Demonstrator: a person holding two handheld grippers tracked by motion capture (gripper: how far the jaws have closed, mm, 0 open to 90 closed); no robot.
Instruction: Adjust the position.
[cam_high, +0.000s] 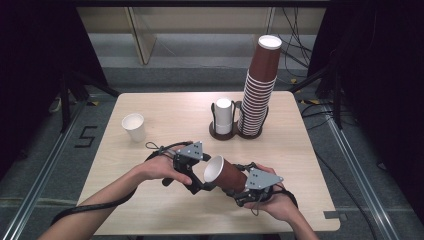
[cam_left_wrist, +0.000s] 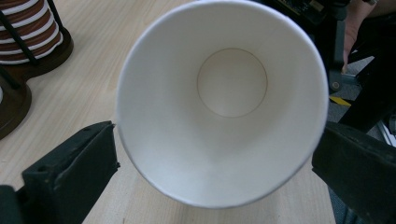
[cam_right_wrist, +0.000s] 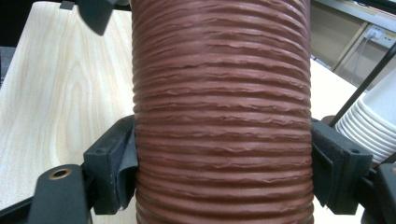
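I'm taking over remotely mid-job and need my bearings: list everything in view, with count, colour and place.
held cup: one, ribbed brown outside, white inside, lying level above the table's near edge, mouth toward the left gripper.
single cup: one, white, upright, table's left side.
cup stack: one tall, tilted stack, brown and white, in the holder's right slot.
short cup stack: one, white, in the holder's left slot.
holder: one, dark base with black wire uprights, table's far middle.
table: one, light wood.
left gripper: black, open at the cup's rim.
right gripper: black, clamped on the cup's body.

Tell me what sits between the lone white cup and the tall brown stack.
In the high view, between the white cup and the tall stack lies bare tabletop, then a short white cup stack.
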